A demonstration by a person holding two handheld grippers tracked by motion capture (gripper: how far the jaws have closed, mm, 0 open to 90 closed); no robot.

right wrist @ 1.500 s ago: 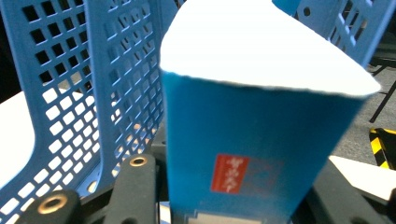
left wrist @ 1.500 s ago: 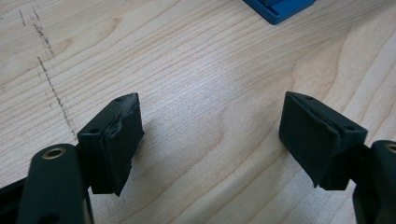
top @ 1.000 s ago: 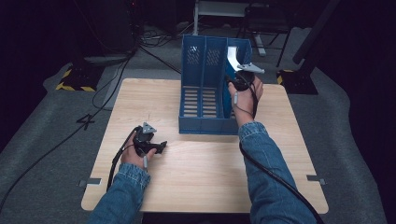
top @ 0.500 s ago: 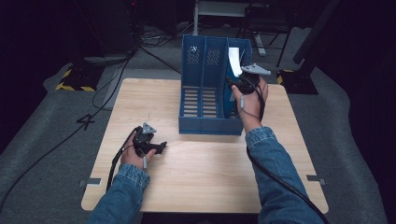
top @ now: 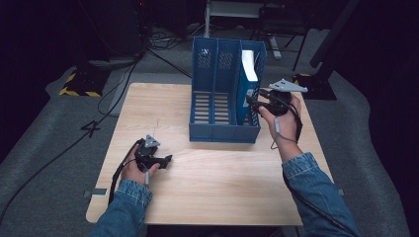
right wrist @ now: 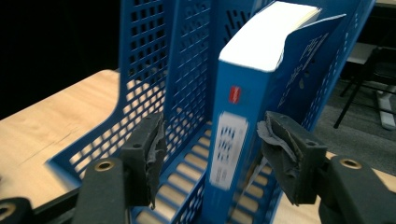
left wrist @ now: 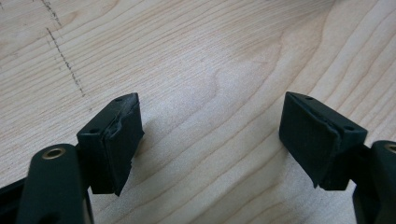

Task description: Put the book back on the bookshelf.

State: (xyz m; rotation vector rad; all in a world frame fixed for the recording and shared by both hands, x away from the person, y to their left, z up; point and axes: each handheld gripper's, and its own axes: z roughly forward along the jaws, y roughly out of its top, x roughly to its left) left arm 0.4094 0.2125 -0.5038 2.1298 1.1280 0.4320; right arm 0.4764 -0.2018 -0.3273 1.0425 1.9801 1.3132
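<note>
A blue three-slot file rack (top: 225, 131) stands on the wooden table (top: 207, 197). A blue book (top: 248, 66) with white page edges stands upright in its right slot. My right gripper (top: 252, 102) hovers just outside the rack's near right corner, pointing at the book. In the right gripper view its jaws (right wrist: 210, 149) flank the book's spine (right wrist: 243, 93) with a gap on each side; they have just been opening and hold nothing. My left gripper (top: 167, 159) rests on the table at the near left, open, with bare wood between its pads (left wrist: 116, 140).
The rack's left and middle slots (top: 205, 106) hold nothing. Cables and a chair base lie on the dark floor beyond the table's far edge. Bare tabletop stretches between the two hands, in front of the rack.
The right hand has drawn back from the top of the book toward the near right side of the rack, with its jaws now apart. The book stays in the right slot. The left hand has not moved.
</note>
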